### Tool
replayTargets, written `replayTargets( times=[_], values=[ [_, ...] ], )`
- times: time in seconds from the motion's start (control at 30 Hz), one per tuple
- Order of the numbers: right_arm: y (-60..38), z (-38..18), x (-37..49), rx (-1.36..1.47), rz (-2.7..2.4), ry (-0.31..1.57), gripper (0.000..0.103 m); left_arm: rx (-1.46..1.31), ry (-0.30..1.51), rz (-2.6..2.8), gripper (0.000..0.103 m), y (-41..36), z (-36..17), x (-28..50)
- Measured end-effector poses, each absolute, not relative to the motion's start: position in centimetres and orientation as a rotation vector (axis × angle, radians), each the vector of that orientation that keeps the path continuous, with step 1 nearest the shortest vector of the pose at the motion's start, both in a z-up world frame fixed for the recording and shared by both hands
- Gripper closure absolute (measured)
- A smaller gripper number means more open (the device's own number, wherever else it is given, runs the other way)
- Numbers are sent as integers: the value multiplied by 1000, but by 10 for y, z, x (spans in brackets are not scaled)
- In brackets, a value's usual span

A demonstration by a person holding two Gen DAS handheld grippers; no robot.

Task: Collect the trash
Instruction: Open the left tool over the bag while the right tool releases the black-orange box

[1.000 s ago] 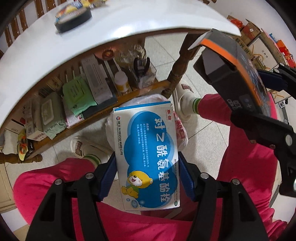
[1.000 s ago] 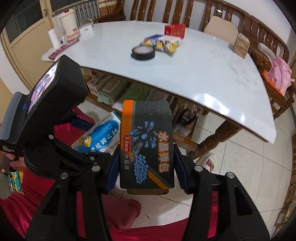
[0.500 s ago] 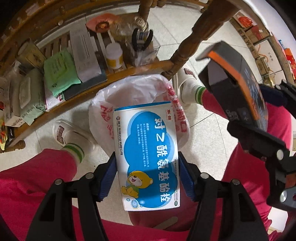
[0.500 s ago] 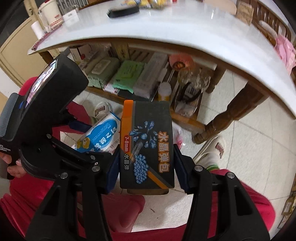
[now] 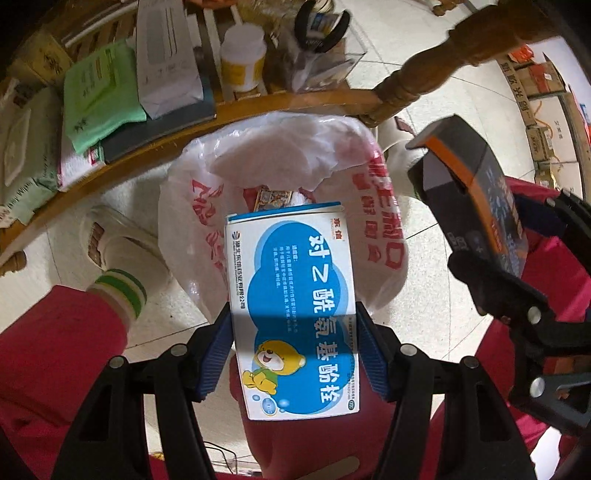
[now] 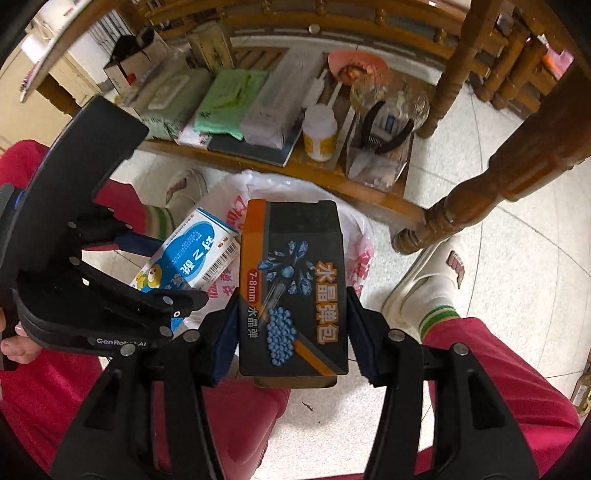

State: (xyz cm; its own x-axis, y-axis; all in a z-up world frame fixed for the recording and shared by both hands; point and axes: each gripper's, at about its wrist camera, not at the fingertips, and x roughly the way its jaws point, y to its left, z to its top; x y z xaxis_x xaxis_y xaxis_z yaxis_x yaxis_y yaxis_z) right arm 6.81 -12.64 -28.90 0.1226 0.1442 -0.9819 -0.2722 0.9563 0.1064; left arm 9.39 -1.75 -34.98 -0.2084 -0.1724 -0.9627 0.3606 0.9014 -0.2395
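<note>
left wrist view looks down on a white plastic bag (image 5: 280,206) with red print, standing open on the tiled floor; everything here is placed against that bag. to its left sit a white slipper (image 5: 114,251) and a green-striped sock, with red trousers below. behind the bag runs the wooden shelf (image 5: 258,105) under the table, holding a green packet (image 5: 99,92), a white pill bottle (image 5: 242,55) and a clear container with black pliers (image 5: 321,26). directly over the bag's mouth, the left gripper (image 5: 293,350) is clamped on a blue-and-white medicine box (image 5: 295,310) with a cartoon bear, its blue pads (image 5: 216,354) pressed to both long sides; the box's far end overlaps the opening, where some printed packaging already lies. to the bag's right, the right gripper hangs near the rim, gripping a black box with an orange stripe (image 5: 469,192).

right wrist view shows the medicine box (image 6: 188,258) over the bag's (image 6: 354,229) left part, and the right gripper (image 6: 293,332) closed tight on the black box (image 6: 293,288), which hides the middle of the opening. right of the bag stand a turned table leg (image 6: 480,199) and the other slipper (image 6: 432,280).
</note>
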Motion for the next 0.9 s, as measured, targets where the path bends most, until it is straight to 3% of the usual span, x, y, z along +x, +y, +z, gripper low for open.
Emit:
replayTargets(
  times=[0.9],
  values=[
    [-123, -391, 92, -87, 314, 1650, 51, -47, 1890, -421, 42, -3, -422, 131]
  ],
)
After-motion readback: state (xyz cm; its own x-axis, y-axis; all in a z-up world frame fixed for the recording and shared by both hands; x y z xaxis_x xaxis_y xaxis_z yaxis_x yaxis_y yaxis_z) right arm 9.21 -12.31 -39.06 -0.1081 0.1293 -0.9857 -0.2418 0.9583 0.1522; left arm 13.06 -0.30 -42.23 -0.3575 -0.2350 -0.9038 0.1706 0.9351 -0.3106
